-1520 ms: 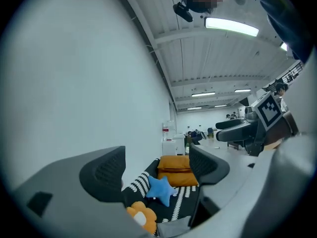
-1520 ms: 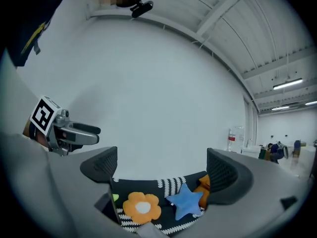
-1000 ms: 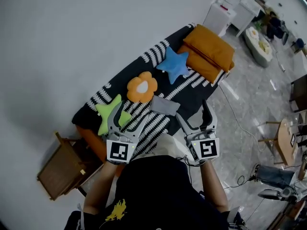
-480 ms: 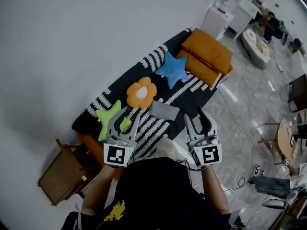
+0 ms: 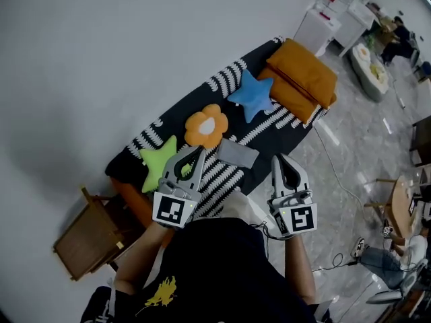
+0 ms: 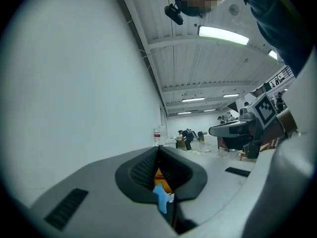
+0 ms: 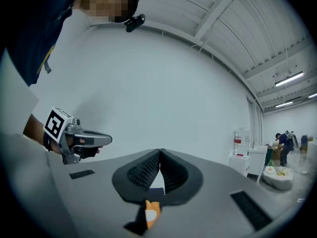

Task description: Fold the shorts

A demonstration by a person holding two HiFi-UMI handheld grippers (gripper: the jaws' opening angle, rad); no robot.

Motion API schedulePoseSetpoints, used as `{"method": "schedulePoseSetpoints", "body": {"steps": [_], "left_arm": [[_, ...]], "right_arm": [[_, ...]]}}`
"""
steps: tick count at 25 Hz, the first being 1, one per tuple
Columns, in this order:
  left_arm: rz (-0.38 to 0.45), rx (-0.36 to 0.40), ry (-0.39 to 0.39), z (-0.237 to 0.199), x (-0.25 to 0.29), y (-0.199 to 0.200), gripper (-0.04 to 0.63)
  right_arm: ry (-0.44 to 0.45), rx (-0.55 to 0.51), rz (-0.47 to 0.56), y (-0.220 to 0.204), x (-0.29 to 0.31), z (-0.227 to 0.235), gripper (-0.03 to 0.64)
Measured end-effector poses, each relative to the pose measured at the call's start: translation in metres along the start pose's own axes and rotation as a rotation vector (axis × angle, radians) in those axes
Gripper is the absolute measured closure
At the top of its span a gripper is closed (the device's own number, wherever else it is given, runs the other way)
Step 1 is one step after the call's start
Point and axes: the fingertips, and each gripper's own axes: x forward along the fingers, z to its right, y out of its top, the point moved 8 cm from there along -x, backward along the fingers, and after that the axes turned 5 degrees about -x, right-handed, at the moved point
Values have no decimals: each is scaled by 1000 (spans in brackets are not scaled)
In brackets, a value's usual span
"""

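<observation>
Just closed, left hand-held gripper (image 5: 200,153) and right hand-held gripper (image 5: 278,159) flank grey shorts (image 5: 237,153).

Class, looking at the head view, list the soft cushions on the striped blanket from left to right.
green star cushion → orange flower cushion → blue star cushion → orange pillow stack

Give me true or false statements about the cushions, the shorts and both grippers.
The left gripper is shut and empty. True; its jaws have just closed on nothing.
The right gripper grips the grey shorts. False: it has just closed empty; the shorts lie apart on the striped cover.
The orange flower cushion lies between the green star cushion and the blue star cushion. True.
The blue star cushion lies on the floor. False: on the striped cover.
</observation>
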Motion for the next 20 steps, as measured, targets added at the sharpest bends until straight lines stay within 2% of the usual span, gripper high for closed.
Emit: {"method": "schedulePoseSetpoints", "body": {"steps": [3,7,20], "left_arm": [[-5,-18,-4,-7,9,1,581],[5,-32,7,-18,15,2,581],[-1,-24,-104,-28,41,7,581]], "right_arm": [[-1,24,0,-4,2,13,600],[-7,-14,-33,-10,3,16,600],[-97,-28,-2,11,15,23,600]]}}
